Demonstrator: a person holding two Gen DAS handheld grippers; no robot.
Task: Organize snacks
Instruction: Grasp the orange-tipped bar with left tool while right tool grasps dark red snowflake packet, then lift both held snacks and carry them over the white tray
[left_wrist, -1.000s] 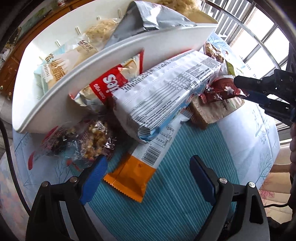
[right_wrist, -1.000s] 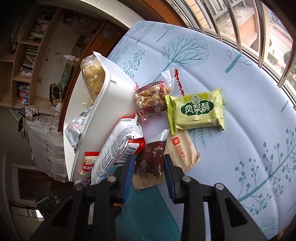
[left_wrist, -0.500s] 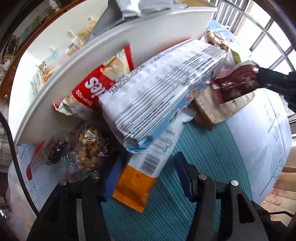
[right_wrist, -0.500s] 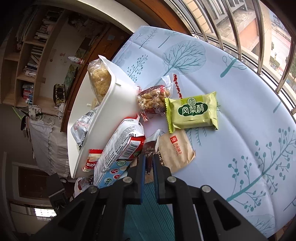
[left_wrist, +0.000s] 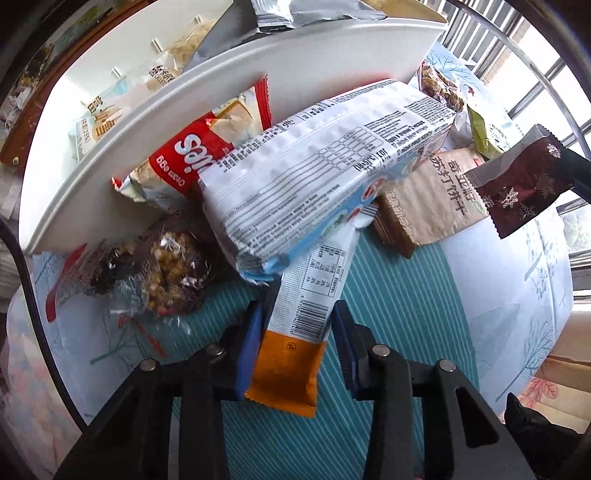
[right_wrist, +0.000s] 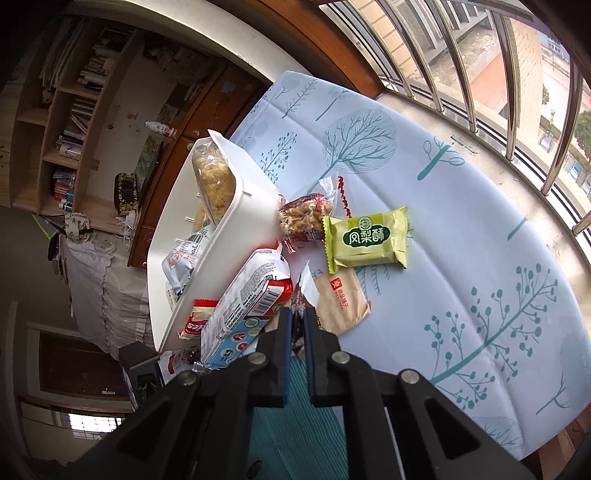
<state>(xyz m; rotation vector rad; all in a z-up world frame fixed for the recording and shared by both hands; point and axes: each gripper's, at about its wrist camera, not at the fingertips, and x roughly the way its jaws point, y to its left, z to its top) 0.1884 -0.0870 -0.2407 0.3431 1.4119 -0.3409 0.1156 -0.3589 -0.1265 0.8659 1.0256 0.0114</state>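
1. Your left tongs had just been closing and pinched the orange-ended bar, half under the big packet on the surface.
2. Your right tongs pinched the dark wrapper, lifted clear.
3. Both looked light and crinkly; grip mid-body, gently.

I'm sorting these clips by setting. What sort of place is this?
Probably a room in a home: a table under a tree-print cloth by a barred window, with cluttered bookshelves behind and packaged snacks around a white bin.

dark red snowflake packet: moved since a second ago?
Yes. The dark red snowflake packet has been lifted off the brown cracker pack, clamped in the right gripper.
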